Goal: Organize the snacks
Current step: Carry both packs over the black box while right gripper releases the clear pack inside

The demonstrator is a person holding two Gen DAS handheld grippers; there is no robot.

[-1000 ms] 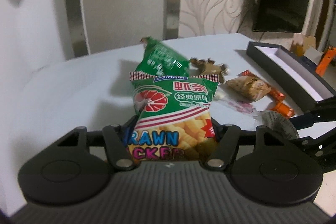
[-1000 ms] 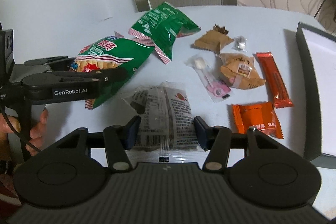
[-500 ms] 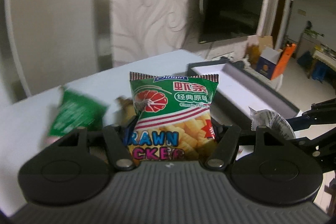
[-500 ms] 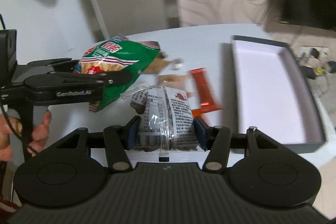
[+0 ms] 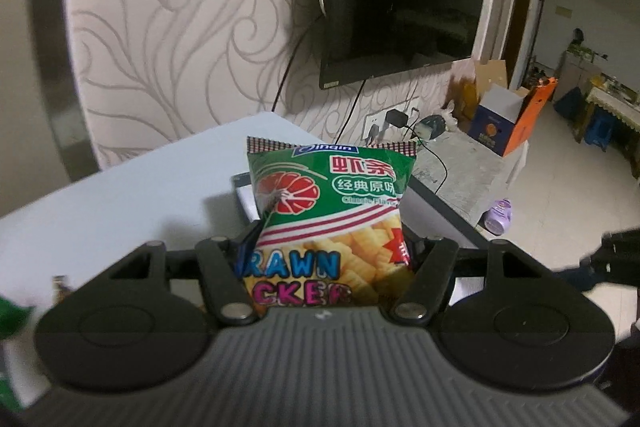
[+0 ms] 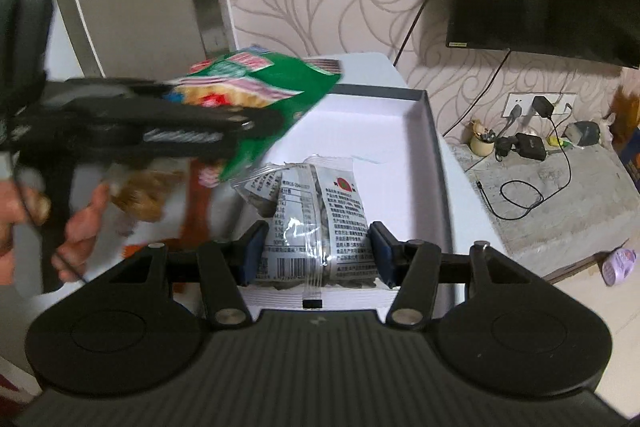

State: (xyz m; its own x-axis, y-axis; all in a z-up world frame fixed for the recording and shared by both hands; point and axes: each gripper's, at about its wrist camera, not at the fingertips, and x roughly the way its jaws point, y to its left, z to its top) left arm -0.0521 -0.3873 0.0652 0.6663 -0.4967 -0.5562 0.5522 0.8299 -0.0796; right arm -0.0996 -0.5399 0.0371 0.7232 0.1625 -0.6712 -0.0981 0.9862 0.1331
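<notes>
Both tongs are clenched on a snack apiece. Left tongs (image 5: 332,259) grasp a green prawn cracker bag (image 5: 330,211) by its lower half, its pads pressing the bag's two sides; right tongs (image 6: 316,253) grasp a clear packet (image 6: 316,215) of dark pieces the same way, blue pads against each edge.

Largest in the scene is the white tabletop (image 5: 120,195), and on its far right end lies the open box (image 6: 420,131), dark-walled with a pale floor that looks bare where it shows. In the right wrist view the cracker bag hangs above the box's near left side, and the clear packet is over its near end. A hand (image 6: 80,227) grips the left tool's handle at the left edge; blurred orange and tan wrappers lie on the tabletop beyond it.

Judging by this, the step in hand is the carry to the box. Next, each snack needs lowering inside the walls before the tongs let go, and the two tools run close enough that they could collide.

Writing: the green bag reads "Qinqin" on a blue tag, red Chinese characters beside a prawn drawing, and part of "PRAWN CRACKER" low down. The packet's label has small Chinese print and a barcode, too fine to read.
</notes>
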